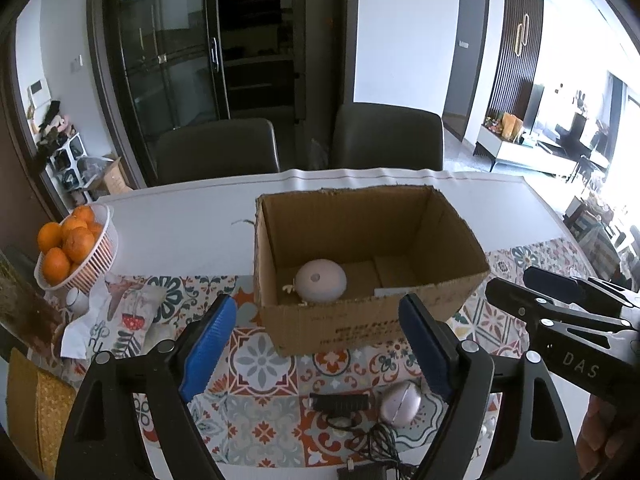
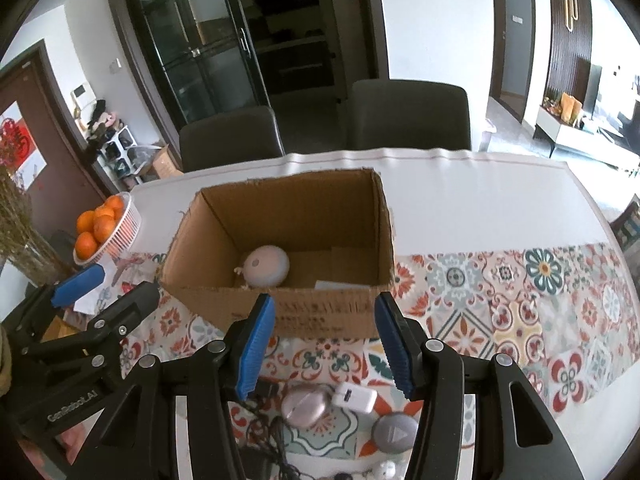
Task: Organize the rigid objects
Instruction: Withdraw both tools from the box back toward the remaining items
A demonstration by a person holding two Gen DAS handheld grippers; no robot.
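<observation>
Oranges in basket far left, off-task. Left gripper fingers apart, empty. Cardboard box centre already holds pink round gadget. Right gripper fingers apart, nothing gripped, above white charger awaiting boxing.

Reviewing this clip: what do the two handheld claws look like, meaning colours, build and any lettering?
Both are black plastic linkage frames with silver round pivot bolts and blue ribbed finger pads. The left claw shows white "GenRobot.AI" lettering on its body in the right wrist view; the right claw shows "DAS" in white in the left wrist view. No cables or sleeves are visible.
</observation>
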